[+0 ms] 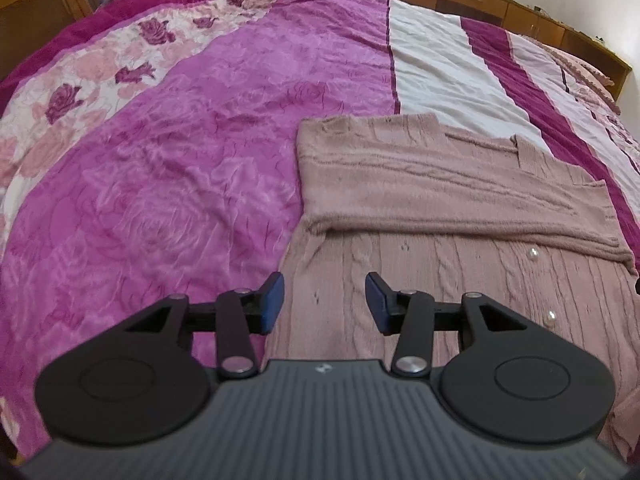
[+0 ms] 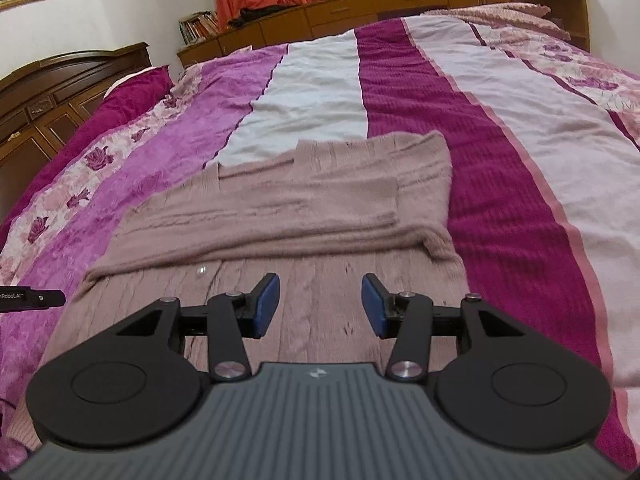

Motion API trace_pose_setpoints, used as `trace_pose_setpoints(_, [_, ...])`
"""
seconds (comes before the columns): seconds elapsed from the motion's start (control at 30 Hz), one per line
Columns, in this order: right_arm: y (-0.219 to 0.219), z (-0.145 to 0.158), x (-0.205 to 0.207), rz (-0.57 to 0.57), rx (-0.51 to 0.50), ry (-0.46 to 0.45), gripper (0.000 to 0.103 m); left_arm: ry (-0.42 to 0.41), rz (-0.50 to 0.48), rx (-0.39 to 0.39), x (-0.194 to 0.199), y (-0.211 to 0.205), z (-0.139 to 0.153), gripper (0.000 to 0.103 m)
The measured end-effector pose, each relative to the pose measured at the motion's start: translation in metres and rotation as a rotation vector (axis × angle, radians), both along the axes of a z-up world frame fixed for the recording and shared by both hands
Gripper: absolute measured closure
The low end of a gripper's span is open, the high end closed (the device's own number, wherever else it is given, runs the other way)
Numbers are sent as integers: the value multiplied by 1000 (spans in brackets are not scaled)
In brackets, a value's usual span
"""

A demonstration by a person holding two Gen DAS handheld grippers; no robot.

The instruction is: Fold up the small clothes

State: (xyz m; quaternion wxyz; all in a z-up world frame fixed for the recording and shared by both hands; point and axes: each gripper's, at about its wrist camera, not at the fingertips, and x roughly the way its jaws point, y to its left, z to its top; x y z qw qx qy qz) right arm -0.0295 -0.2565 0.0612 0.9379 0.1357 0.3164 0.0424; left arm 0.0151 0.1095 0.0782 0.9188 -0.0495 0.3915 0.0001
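A soft, dusty-pink knitted sweater (image 1: 460,200) lies flat on the big bed with the pink, purple and white striped cover (image 1: 180,160). Its top part is folded down across the middle, and small round pearl buttons (image 1: 534,255) show on the front (two in the left view). The left gripper (image 1: 325,300) hangs over the near left side of the sweater, fingers partly apart and holding nothing. The right gripper (image 2: 321,305) hangs over the near right side, fingers also apart and empty.
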Motion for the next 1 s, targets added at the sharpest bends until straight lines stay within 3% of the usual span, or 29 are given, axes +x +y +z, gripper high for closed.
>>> trace_pose_setpoints(0.17, [-7,-1,-18,0,-6,35,49,15,18,13,-17,5,-3,56])
trace_pose_setpoints(0.53, [-18,-13,-49,-49,-135,120,49,82,65,23,-44,21,-19,56])
trace_pose_setpoints(0.9, [-39,-19,-65,-120,-140,192,49,144,22,35,-61,23,-29,56])
trace_pose_setpoints(1.0, [-43,-22,-67,-115,-125,228,49,156,1,32,-63,22,-29,50])
